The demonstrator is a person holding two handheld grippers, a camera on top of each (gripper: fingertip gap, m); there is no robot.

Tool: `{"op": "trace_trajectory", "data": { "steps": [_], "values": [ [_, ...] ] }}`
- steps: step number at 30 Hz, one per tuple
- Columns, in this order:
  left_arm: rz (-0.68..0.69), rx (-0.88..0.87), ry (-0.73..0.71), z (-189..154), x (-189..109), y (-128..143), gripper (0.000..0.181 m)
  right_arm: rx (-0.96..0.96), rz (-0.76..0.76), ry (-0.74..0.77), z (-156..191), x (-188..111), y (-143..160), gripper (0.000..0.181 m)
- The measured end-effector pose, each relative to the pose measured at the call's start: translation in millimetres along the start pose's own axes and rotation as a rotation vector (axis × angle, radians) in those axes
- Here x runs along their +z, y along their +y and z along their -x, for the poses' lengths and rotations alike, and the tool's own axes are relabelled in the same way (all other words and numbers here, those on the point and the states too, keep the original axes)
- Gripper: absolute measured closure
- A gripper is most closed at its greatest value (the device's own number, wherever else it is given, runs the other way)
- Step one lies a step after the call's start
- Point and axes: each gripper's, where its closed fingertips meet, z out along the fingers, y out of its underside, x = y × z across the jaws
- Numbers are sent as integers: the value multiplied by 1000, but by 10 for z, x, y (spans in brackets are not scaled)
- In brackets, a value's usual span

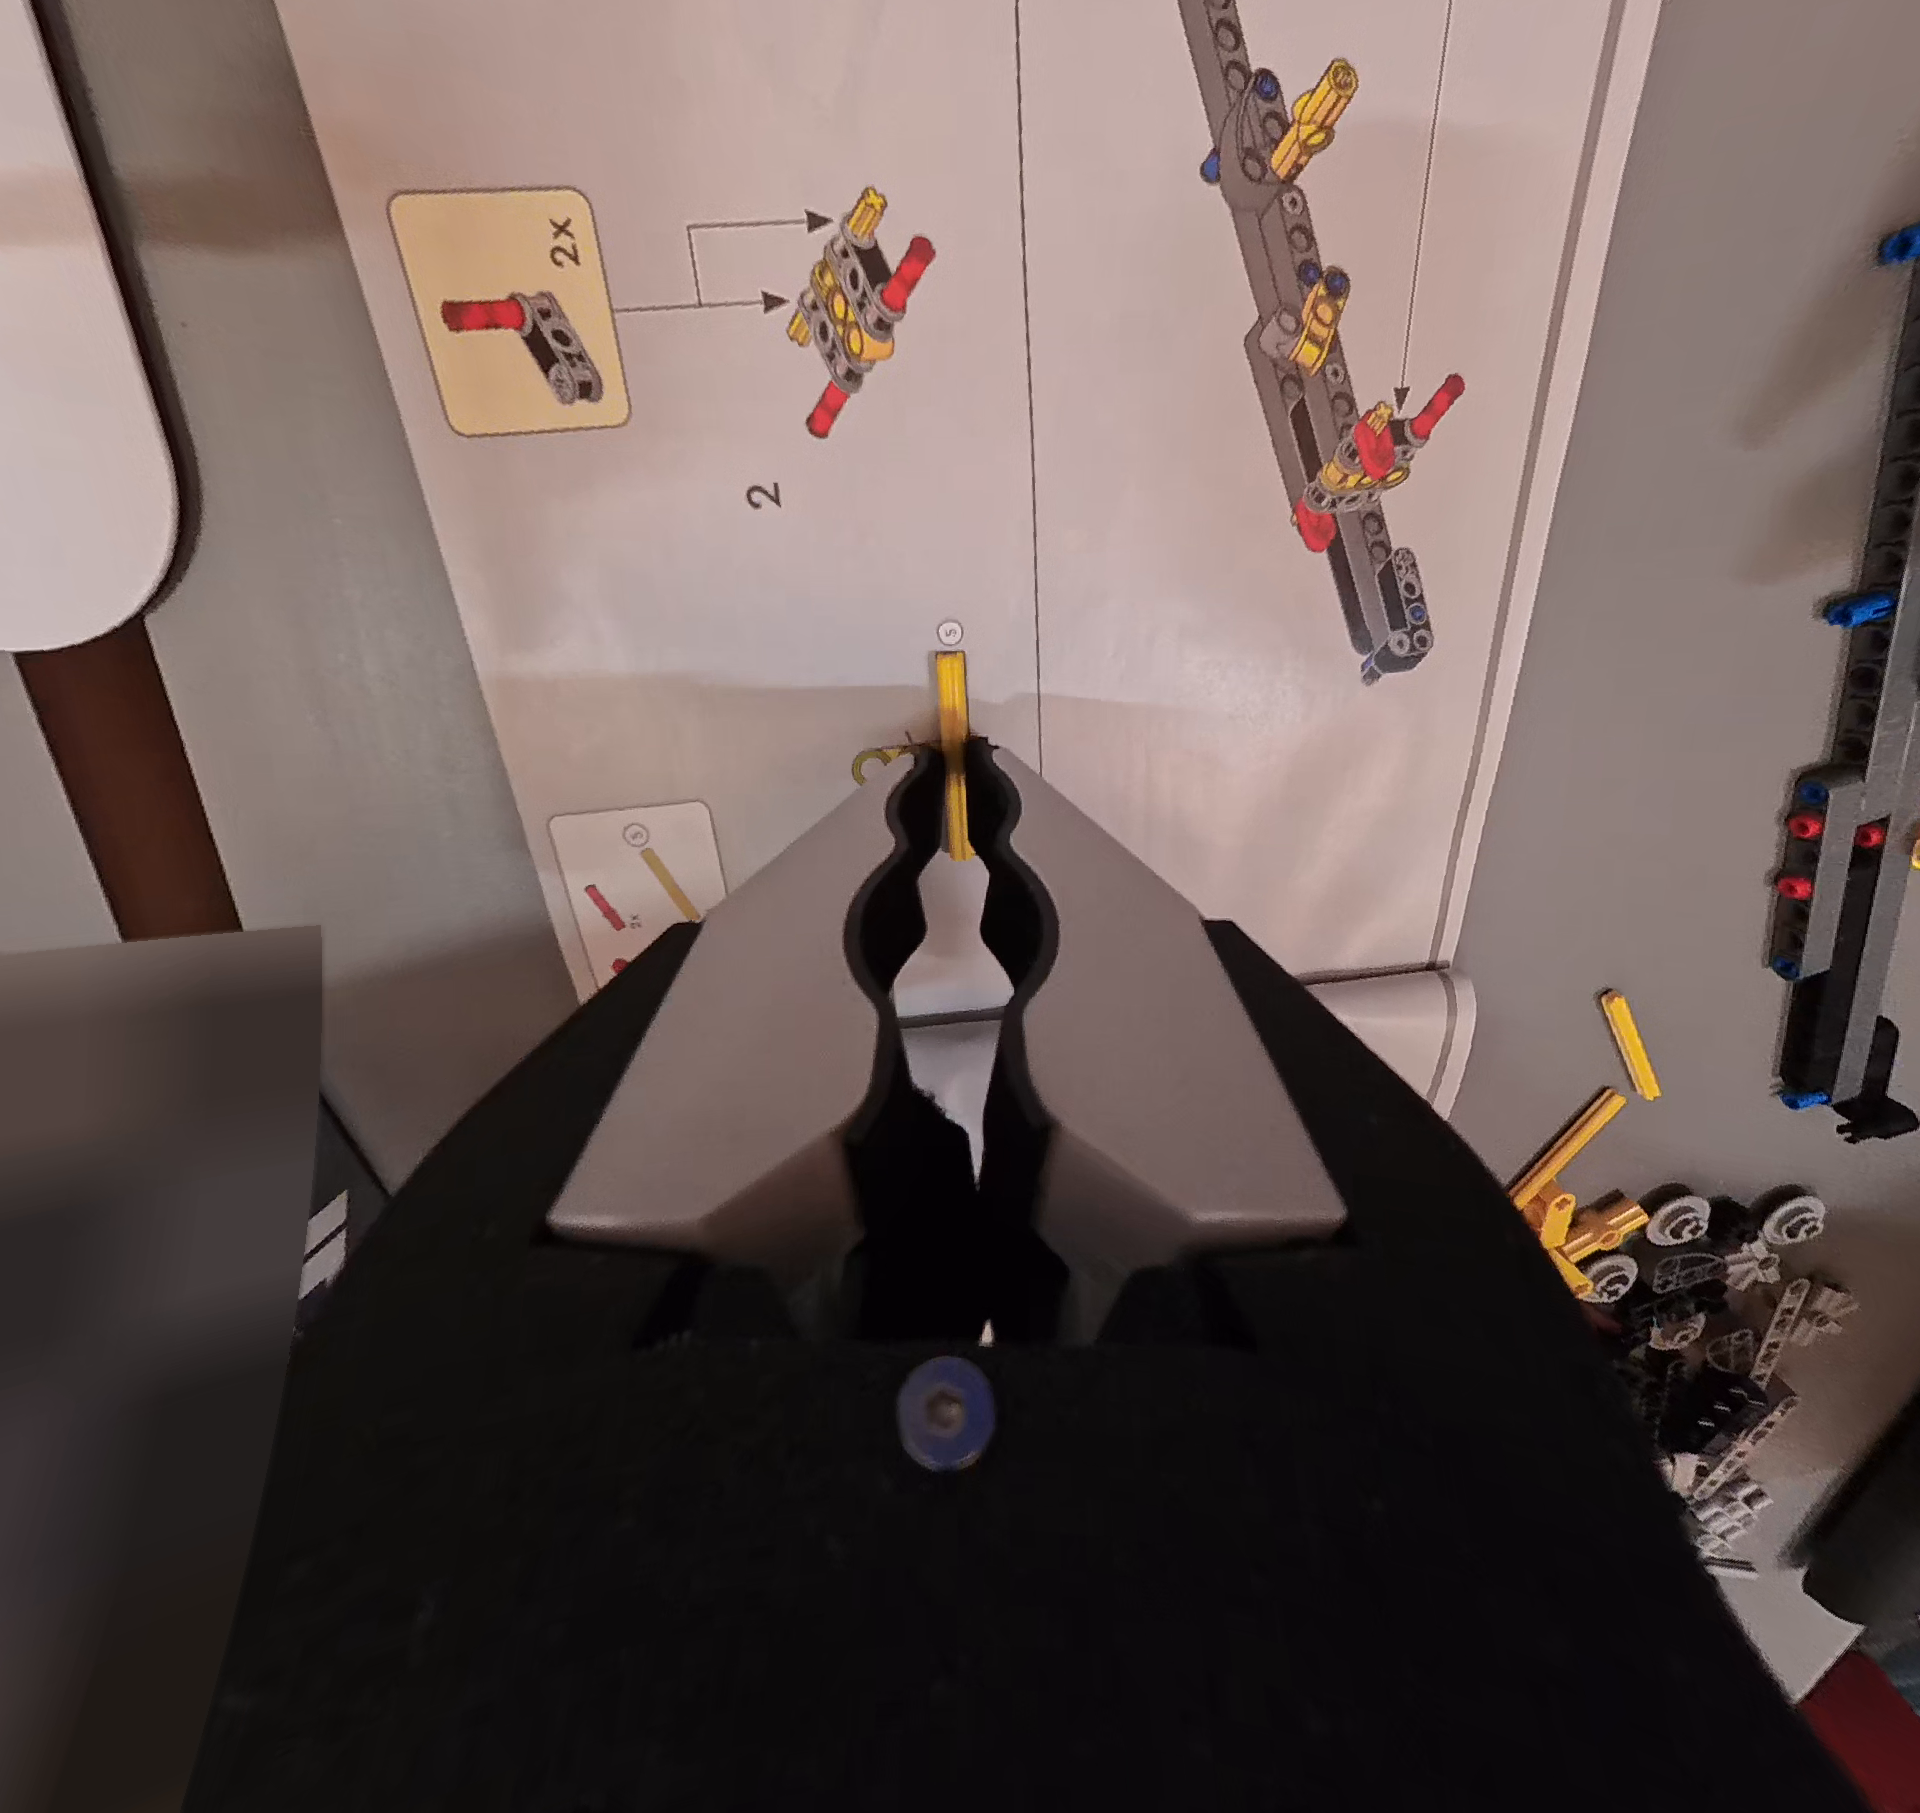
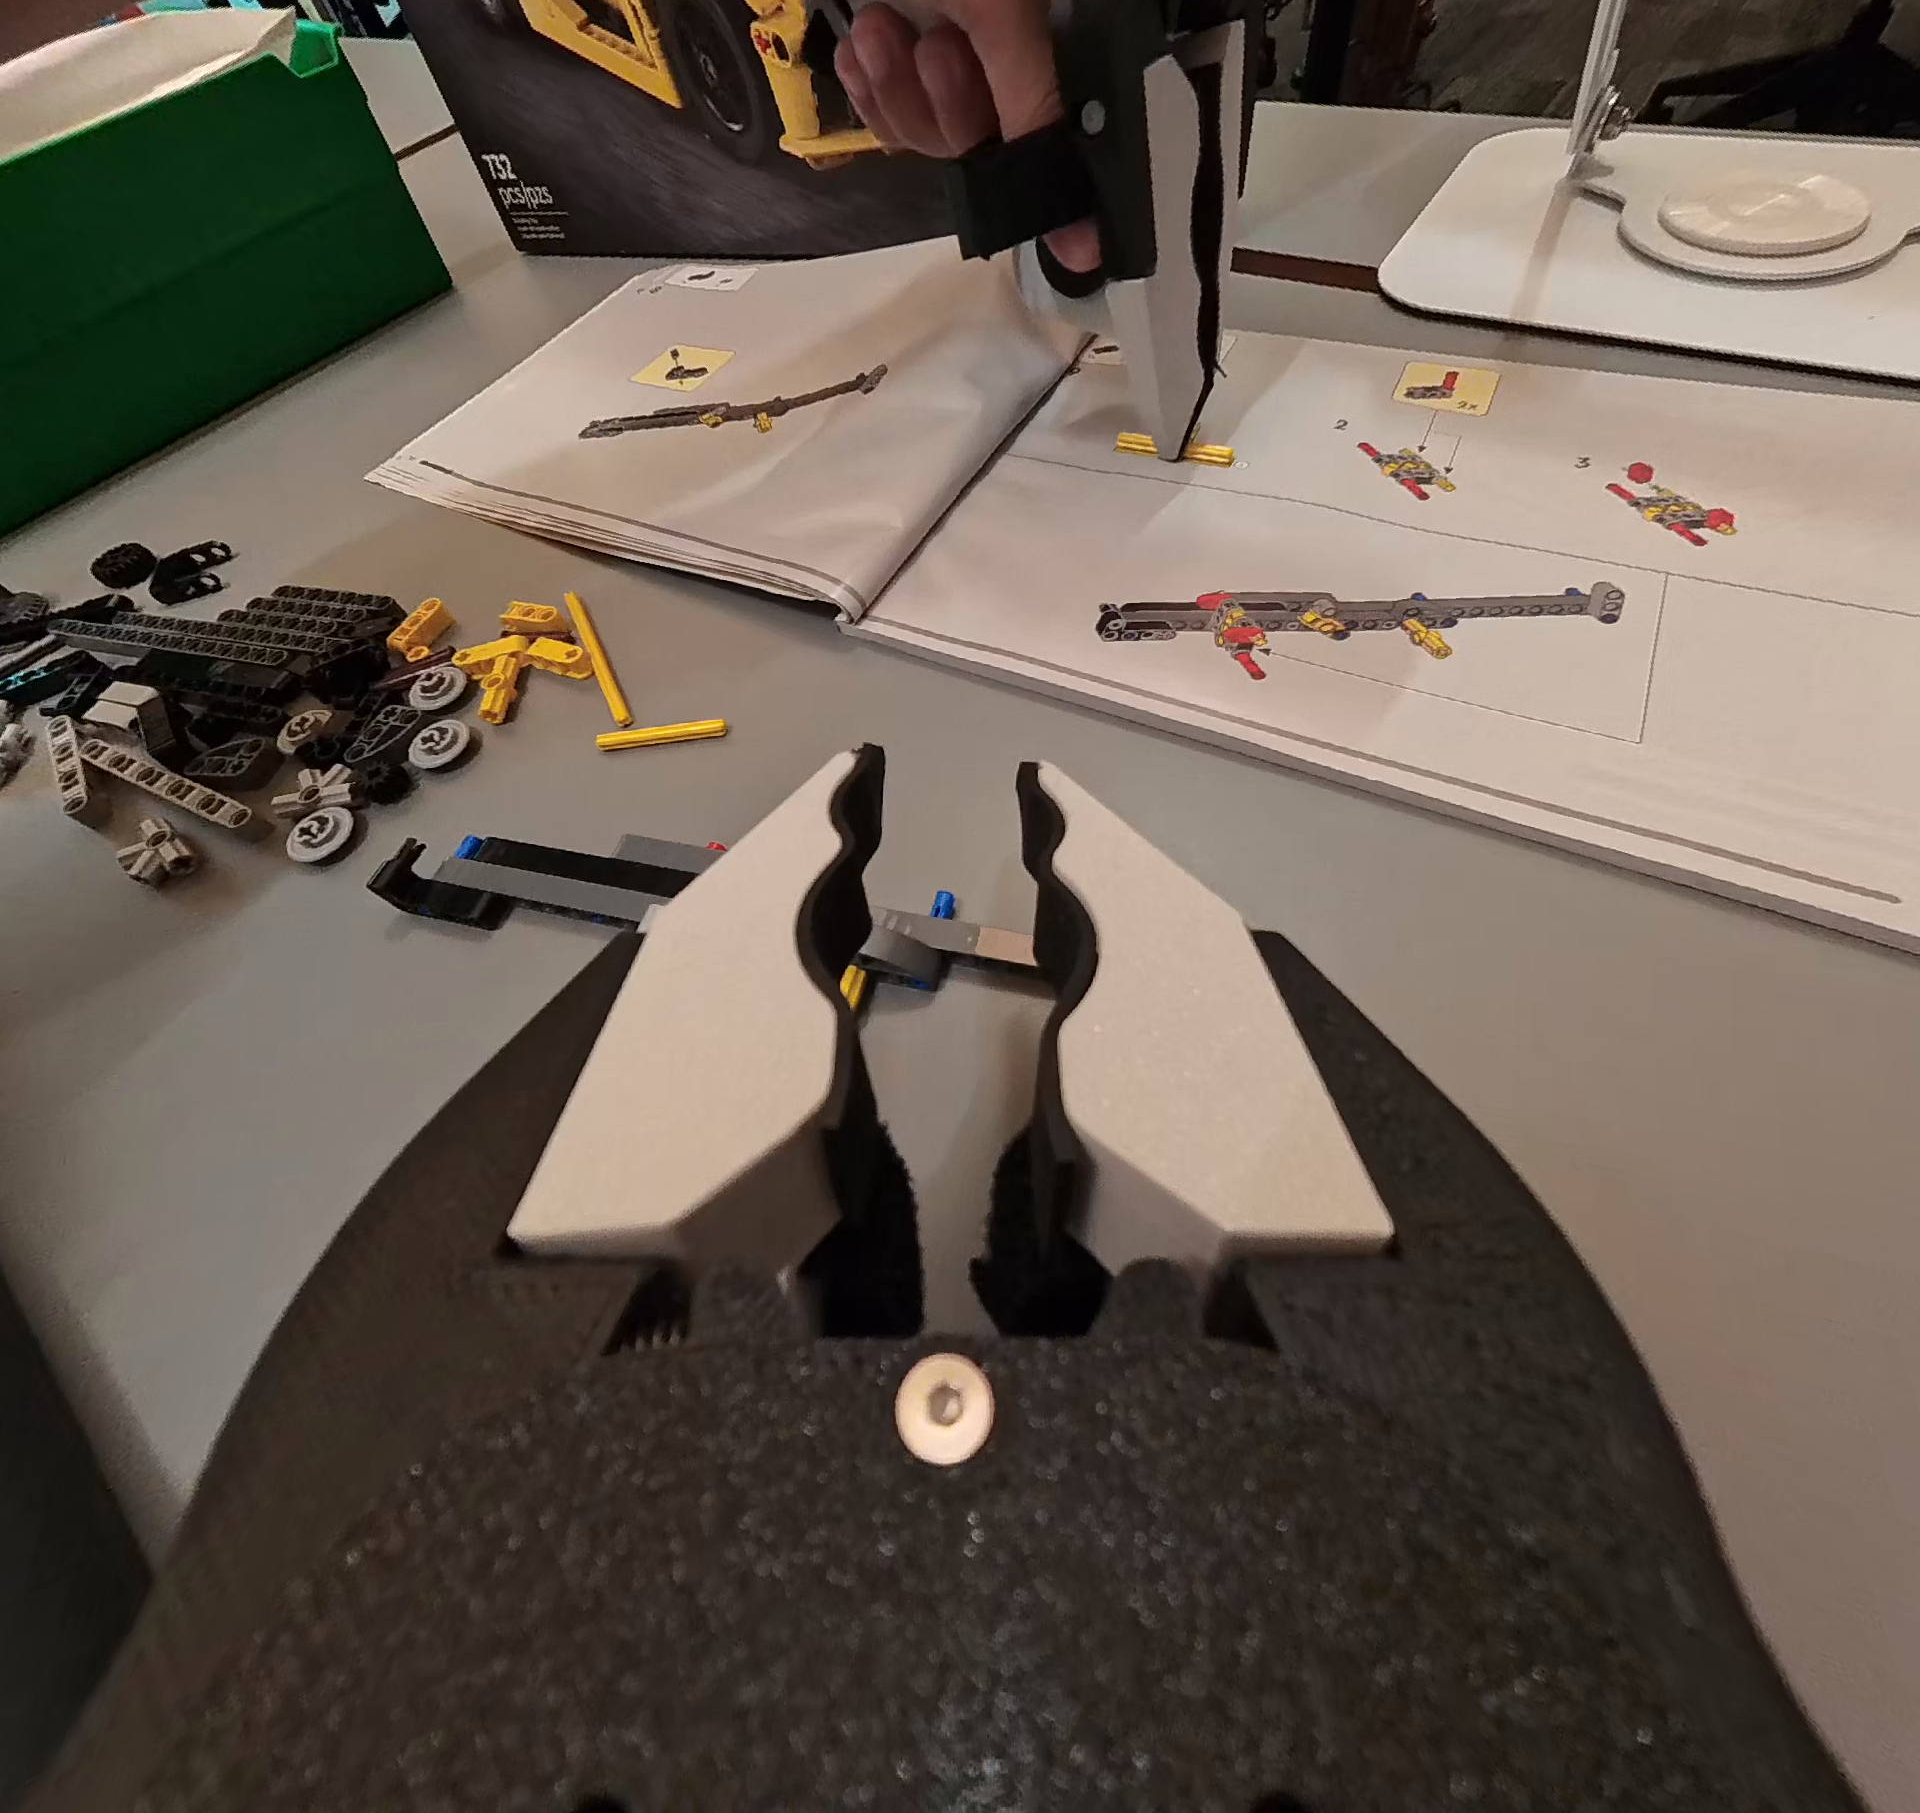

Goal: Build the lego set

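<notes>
My left gripper (image 1: 951, 761) is shut on a yellow axle (image 1: 950, 698) and holds it down against the open instruction booklet (image 1: 727, 537). In the right wrist view the left gripper (image 2: 1184, 449) stands upright on the booklet (image 2: 1351, 755), with the axle (image 2: 1210, 454) lying flat across the page. My right gripper (image 2: 951, 766) is open and empty, low over the grey table. A long black and grey beam assembly (image 2: 540, 875) with blue pins lies just beyond its fingers; it also shows at the right edge of the left wrist view (image 1: 1860, 797).
A pile of loose black, grey and yellow parts (image 2: 260, 683) lies at the left, with two yellow axles (image 2: 660, 735) beside it. A green bin (image 2: 187, 277) and the set's box (image 2: 644, 70) stand at the back. A white stand base (image 2: 1662, 246) is at the back right. There is about 20 cm between the tips of the two grippers.
</notes>
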Motion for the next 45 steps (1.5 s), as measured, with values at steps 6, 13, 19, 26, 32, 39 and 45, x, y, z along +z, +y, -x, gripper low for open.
{"op": "trace_trajectory", "data": {
  "steps": [6, 13, 19, 26, 32, 39, 45],
  "values": [
    [8, -16, 3, -6, 0, -5, 179, -1, 2, -2, 3, 1, 4, 156],
    [19, -1, -2, -8, 2, 2, 179, -4, 6, -4, 10, 6, 11, 156],
    [35, 25, -9, -6, 6, 5, 179, -7, 9, -7, 17, 10, 18, 156],
    [56, 74, -36, -2, 7, 9, 179, -13, 16, -6, 21, 17, 31, 156],
    [-208, 105, -89, -382, -464, -5, 179, 1, -7, 13, -44, -20, -3, 156],
    [-480, 98, -89, -2186, -649, 405, 180, 18, -14, -2, -31, -11, -20, 155],
    [-503, 79, -81, -2938, -217, 406, 179, 12, -11, -1, -24, 1, -17, 156]
  ]
}}
